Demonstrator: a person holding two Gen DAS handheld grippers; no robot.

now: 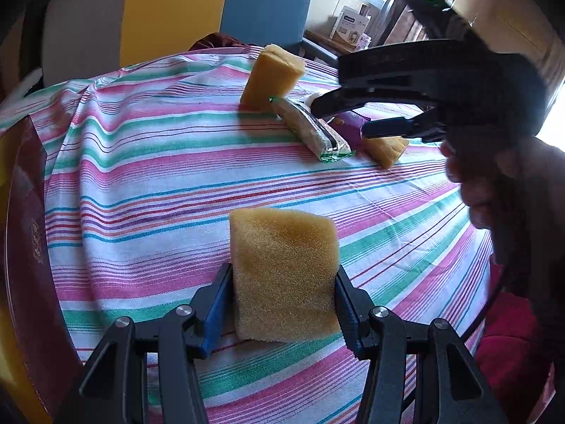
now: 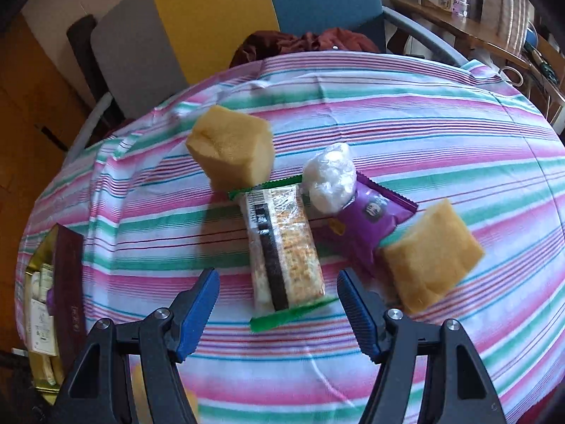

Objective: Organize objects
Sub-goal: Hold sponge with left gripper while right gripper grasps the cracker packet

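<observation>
**— What have you got in hand?**

My left gripper (image 1: 284, 304) is clamped on a yellow foam sponge (image 1: 282, 272), pads pressing its two side faces, just above the near part of the striped tablecloth (image 1: 148, 183). It looks light and soft, and I judge it will squash if I squeeze harder, so a gentle hold across the flat sides suits it. My right gripper (image 2: 279, 304) hangs with its jaws apart and nothing between them, over the near end of the cracker packet (image 2: 282, 247).

**— How does that packet lie?**

Flat on the cloth near the middle, its long axis running from near to far, tilted a little to the left at the far end. Its green crimped ends point toward me and away. The far end touches a second sponge (image 2: 233, 152); a purple snack packet (image 2: 370, 219) and a white plastic-wrapped bundle (image 2: 330, 180) lie just right of it, and a third sponge (image 2: 430, 254) further right.

**— How will it handle?**

Light, I judge, with slippery film and crackers that may break. I would close across its short width, at mid-length, gently.
</observation>
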